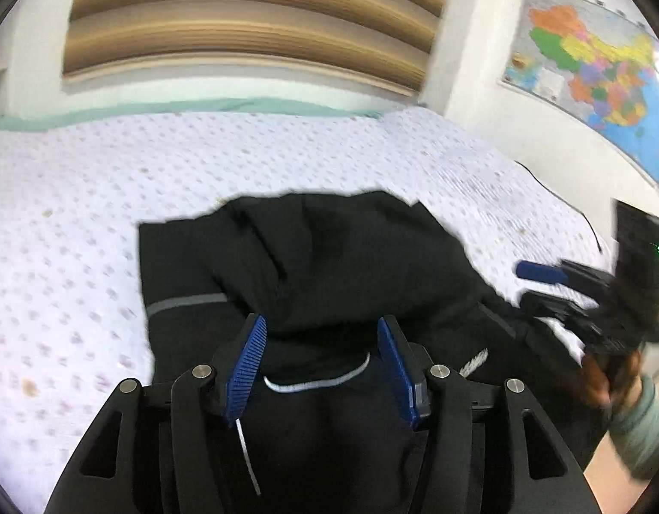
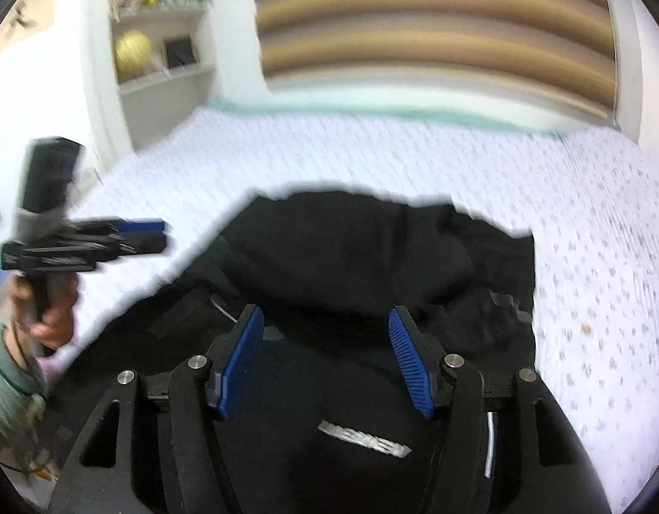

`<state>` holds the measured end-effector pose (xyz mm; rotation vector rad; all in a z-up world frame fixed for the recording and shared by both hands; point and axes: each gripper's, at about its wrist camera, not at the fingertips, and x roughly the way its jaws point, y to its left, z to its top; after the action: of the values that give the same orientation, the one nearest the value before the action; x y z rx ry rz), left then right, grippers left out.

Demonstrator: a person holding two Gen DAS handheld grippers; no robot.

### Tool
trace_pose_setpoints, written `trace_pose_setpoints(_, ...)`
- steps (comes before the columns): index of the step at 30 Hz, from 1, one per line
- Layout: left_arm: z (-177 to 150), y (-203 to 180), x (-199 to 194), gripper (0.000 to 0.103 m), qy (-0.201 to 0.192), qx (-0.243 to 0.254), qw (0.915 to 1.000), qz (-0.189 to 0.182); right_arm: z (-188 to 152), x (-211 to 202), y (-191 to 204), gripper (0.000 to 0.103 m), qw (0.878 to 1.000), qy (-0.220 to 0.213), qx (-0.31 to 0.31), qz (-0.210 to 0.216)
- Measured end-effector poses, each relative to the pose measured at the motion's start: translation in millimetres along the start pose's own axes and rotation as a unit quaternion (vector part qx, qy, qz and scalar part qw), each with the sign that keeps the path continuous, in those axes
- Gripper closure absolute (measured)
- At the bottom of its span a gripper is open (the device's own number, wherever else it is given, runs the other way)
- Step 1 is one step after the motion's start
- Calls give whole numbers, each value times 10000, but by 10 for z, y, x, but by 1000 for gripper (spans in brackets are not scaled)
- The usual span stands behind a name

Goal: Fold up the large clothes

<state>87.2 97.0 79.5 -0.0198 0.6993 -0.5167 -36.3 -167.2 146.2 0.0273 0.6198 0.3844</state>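
Left wrist view: my left gripper has its blue pads apart, nothing pinched, over the black jacket. Jacket lies bunched near the bed's front edge. Right gripper likewise spread and empty above it. Frames are motion-blurred.

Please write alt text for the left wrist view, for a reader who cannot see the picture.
The open left gripper, with blue pads, hangs over a black garment lying rumpled on a bed with a white dotted cover. At the right edge, a hand holds the right gripper. A colourful map hangs on the wall.
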Motion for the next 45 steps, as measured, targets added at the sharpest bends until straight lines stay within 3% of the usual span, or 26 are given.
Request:
trace_pose_setpoints(3,386,-34,-22,47,111,-475,9986,-213,503,-111,138,37,9994,-193,263,-136)
trace_pose_setpoints(5,568,3,102,47,211,-1026,9917,-745,729,54,70,37,9975,-47,641,-277)
trace_pose_setpoints(8,702,-12,481,47,311,-1227,9886,-814,887,548,-161,37,9904,401,1129,-684)
trace_pose_setpoints(12,401,38,1049,47,904,-1302,9850,-677,630,1280,-503,37,9811,1186,1479,-378)
trace_pose_setpoints(15,-4,192,1544,46,1454,-1243,9808,-366,82,1889,-691,39,9671,1970,1601,-163)
trace_pose_setpoints(19,-203,217,1638,46,1185,-996,9873,-361,-134,1888,-671,39,9786,1442,1459,-143)
trace_pose_setpoints(24,-159,119,1466,46,1020,-809,9910,-310,-73,1776,-698,38,9778,1356,1600,-16)
trace_pose_setpoints(29,-76,-195,785,46,459,-146,9988,14,99,1149,-564,28,9828,1024,1526,193)
trace_pose_setpoints(30,-88,-252,627,46,270,-82,9996,35,107,1064,-531,23,9842,951,1478,220)
trace_pose_setpoints(33,-149,-360,302,46,-136,-161,9997,-97,109,815,-362,22,9904,706,1183,105)
trace_pose_setpoints(35,-194,-351,403,46,0,-288,9996,-9,44,830,-241,28,9927,731,957,-35)
trace_pose_setpoints(36,-231,-318,539,46,162,-349,9992,81,-18,894,-199,41,9927,823,875,-113)
trace_pose_setpoints(37,-269,-266,674,46,347,-435,9983,164,-94,1022,-214,47,9905,1081,834,-181)
trace_pose_setpoints(40,-471,-67,1197,44,979,-943,9907,29,-413,1374,-302,49,9839,1538,876,-240)
trace_pose_setpoints(45,-553,-89,1275,44,818,-819,9932,109,-557,1407,-342,49,9894,1202,770,-280)
